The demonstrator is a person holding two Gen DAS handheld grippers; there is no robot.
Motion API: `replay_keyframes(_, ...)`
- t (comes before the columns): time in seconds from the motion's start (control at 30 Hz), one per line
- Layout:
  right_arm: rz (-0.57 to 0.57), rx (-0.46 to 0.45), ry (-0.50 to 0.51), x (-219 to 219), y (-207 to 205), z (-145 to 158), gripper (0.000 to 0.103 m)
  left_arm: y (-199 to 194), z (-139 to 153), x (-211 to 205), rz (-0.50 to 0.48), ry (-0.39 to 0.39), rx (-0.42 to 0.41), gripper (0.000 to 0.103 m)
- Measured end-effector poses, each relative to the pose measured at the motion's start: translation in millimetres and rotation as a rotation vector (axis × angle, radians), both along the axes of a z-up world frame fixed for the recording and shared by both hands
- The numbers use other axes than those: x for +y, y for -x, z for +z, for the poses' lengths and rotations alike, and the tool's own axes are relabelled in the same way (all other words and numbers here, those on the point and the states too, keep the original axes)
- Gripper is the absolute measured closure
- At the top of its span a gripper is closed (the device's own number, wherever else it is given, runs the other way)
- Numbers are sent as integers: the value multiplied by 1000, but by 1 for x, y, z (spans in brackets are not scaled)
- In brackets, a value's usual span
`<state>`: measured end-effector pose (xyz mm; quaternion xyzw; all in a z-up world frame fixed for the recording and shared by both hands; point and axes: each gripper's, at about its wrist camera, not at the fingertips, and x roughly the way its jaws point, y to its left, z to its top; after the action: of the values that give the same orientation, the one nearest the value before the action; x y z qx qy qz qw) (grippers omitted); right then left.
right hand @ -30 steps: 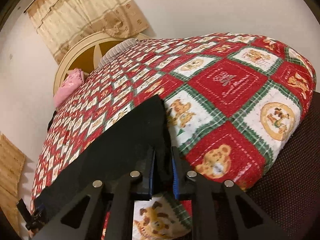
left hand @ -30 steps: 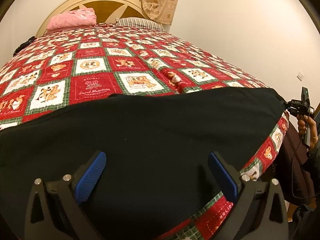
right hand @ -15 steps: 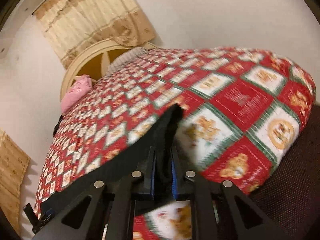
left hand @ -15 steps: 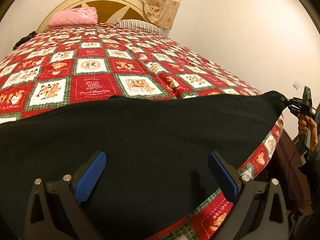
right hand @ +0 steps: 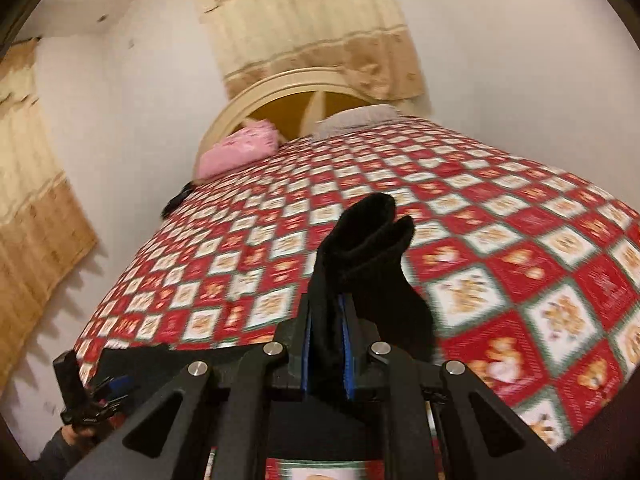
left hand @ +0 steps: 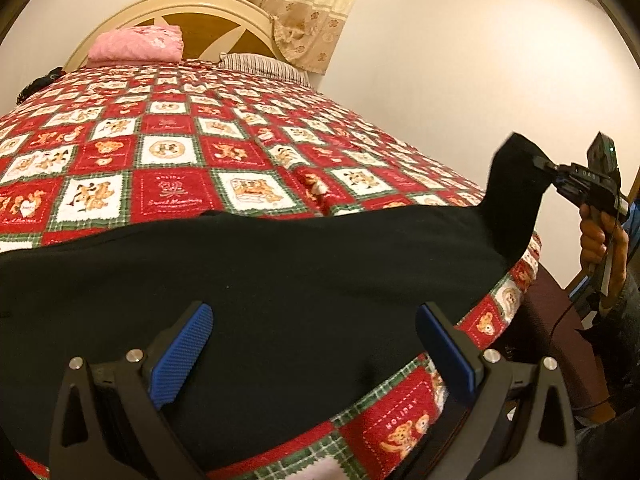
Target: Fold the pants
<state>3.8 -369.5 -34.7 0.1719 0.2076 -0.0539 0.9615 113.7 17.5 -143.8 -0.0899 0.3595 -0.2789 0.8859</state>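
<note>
The black pants (left hand: 280, 280) lie spread across the near edge of the bed, on a red patchwork quilt (left hand: 168, 168) with bear squares. The left gripper (left hand: 312, 344) hangs over the dark cloth with its blue pads (left hand: 184, 348) wide apart, holding nothing. The right gripper (right hand: 328, 340) is clamped on one end of the pants, lifted off the quilt so the fabric bunches above its fingers. At the far end a pink pillow (left hand: 136, 44) and a striped pillow (left hand: 264, 66) sit against the cream headboard (left hand: 208, 12), with a beige curtain (left hand: 304, 8) hanging behind. Nothing else lies on the quilt near the pants.
</note>
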Motion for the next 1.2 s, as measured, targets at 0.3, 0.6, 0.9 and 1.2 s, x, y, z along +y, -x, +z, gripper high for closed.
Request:
replay_keyframes(0.3,208,31,53,85,-45,-11,91,-1,-4,6,-1,47,18,0)
replay_keyframes(0.6,337,171,147,155,-87,-71,91,-3,-4,-1,-19,57,32,0)
replay_keyframes(0.9,399,278,244,178,-100,-124,89,-14,-5,-25,-62,50,55,0)
replay_keyframes(1.2,533,233,184,165,-64,-128,63,-29,-1,-71,-151,99,100,0)
